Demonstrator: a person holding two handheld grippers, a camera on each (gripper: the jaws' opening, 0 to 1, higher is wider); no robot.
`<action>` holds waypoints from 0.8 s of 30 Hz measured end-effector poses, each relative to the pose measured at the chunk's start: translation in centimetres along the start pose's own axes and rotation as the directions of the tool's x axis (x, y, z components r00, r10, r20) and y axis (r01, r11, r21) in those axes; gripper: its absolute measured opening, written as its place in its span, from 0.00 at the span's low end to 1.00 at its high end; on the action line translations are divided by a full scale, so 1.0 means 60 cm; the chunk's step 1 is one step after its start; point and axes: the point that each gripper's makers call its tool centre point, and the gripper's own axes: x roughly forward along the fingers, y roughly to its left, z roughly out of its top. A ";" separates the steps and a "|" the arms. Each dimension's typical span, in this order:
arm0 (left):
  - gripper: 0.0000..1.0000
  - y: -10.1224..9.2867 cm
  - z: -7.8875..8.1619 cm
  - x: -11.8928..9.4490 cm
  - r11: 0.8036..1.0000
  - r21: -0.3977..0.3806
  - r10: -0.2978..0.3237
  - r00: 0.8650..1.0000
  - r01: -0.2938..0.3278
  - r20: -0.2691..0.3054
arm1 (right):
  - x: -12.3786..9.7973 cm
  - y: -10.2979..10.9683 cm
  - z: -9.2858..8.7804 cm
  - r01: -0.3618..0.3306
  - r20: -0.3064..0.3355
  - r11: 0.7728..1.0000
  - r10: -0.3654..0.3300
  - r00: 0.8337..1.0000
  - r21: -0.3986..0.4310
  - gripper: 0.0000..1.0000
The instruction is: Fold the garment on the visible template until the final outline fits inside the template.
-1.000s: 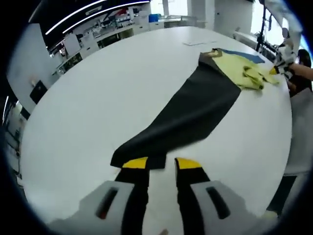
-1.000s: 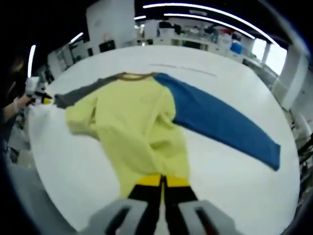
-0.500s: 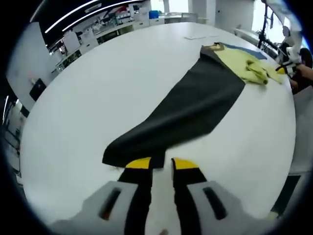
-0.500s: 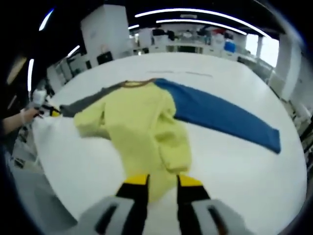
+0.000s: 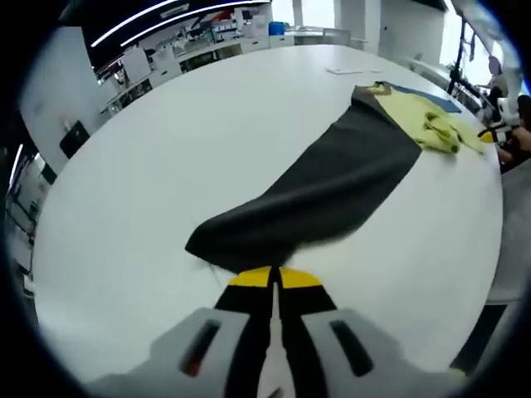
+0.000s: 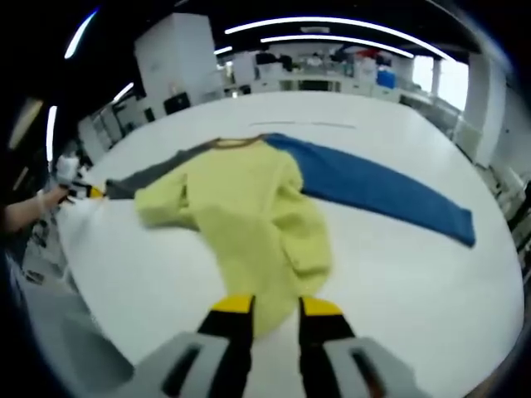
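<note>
The garment lies spread on the white table (image 5: 166,166): a yellow body (image 6: 249,207), a blue sleeve (image 6: 382,191) and a dark grey sleeve (image 5: 332,182). My left gripper (image 5: 272,278) is shut on the cuff end of the grey sleeve, yellow tips pressed together. In the right gripper view the left gripper (image 6: 80,190) shows at the far left, held by a hand, at the tip of the grey sleeve (image 6: 149,174). My right gripper (image 6: 274,307) stands open at the yellow hem, with crumpled yellow cloth just ahead of its tips. It appears as the right gripper (image 5: 498,124) at the far right of the left gripper view.
The round white table's edge (image 6: 75,274) runs close on the left of the right gripper view. A thin pale sheet or mark (image 5: 344,70) lies on the table beyond the collar. Lab benches and shelves (image 6: 315,70) stand behind.
My left jaws have shut on the grey sleeve's cuff. My right gripper, shut on the yellow hem a second ago, opened and stays open; the yellow cloth has settled on the table.
</note>
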 end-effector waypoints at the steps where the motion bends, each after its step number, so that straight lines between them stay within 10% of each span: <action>1: 0.00 0.002 -0.004 -0.006 1.000 -0.008 0.005 1.000 -0.005 0.002 | 0.000 0.001 0.000 -0.001 0.001 1.000 0.001 1.000 0.000 0.17; 10: 0.00 0.005 -0.051 -0.038 0.995 -0.098 0.025 1.000 -0.025 -0.006 | 0.000 0.010 0.003 -0.020 0.006 1.000 0.020 1.000 -0.013 0.17; 24: 0.09 0.001 -0.049 -0.029 0.997 -0.068 0.030 0.999 -0.030 0.011 | -0.013 0.017 0.000 -0.029 0.019 0.999 0.030 0.999 -0.032 0.23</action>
